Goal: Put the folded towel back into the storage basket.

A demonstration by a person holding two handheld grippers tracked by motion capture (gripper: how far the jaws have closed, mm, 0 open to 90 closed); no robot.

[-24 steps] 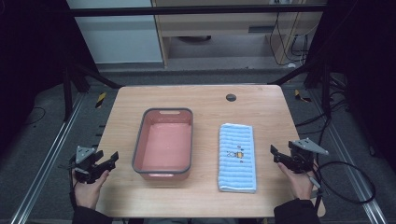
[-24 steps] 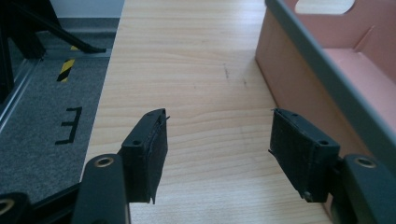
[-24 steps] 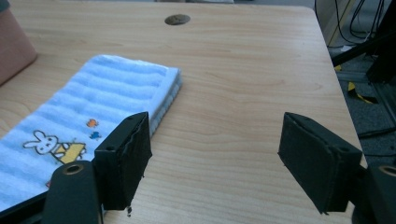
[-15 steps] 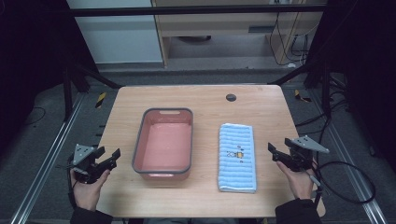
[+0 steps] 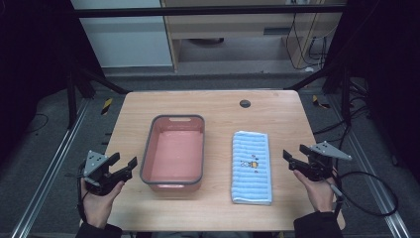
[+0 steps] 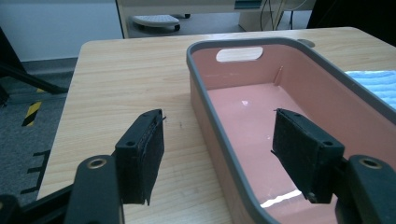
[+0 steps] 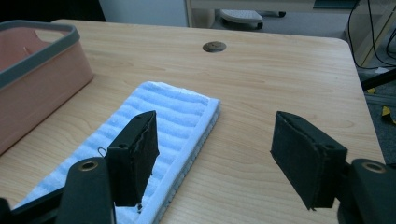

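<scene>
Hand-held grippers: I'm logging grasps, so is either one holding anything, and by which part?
Nothing is held. The left hand-held gripper and right hand-held gripper are open, clear of basin and towel.

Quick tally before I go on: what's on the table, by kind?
Pink bin with grey rim: 1
Blue striped towel, folded: 1
Total: 2
</scene>
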